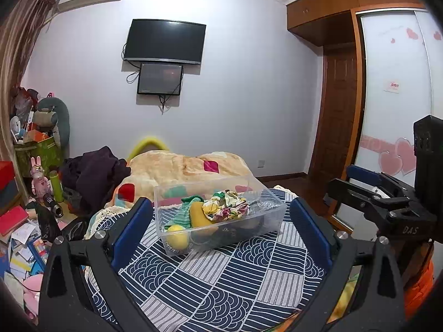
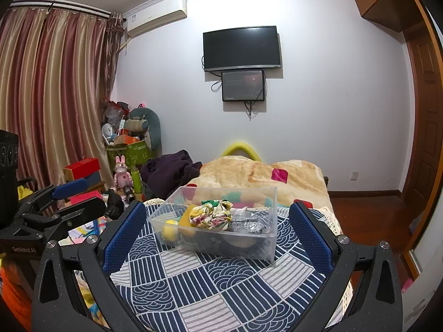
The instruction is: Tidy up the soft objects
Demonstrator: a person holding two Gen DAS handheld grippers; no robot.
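Note:
A clear plastic box (image 1: 272,203) (image 2: 270,210) stands on the navy patterned cover of the bed (image 1: 221,285) (image 2: 221,285). In it lie a floral cloth bundle (image 1: 225,204) (image 2: 211,215), a yellow ball (image 1: 177,235) (image 2: 169,229), an orange-yellow soft piece (image 1: 200,215), green fabric (image 1: 180,215) and a grey glittery item (image 2: 246,222). My left gripper (image 1: 221,221) is open and empty, short of the box. My right gripper (image 2: 217,229) is open and empty, also short of the box. Each gripper shows in the other's view, the right one (image 1: 382,193) and the left one (image 2: 74,196).
A beige blanket (image 1: 177,168) (image 2: 249,174) and dark clothes (image 1: 94,174) (image 2: 171,171) lie behind the box. A cluttered pile of boxes, books and toys (image 1: 33,193) (image 2: 121,160) fills the left side. A wardrobe (image 1: 396,83) stands at right.

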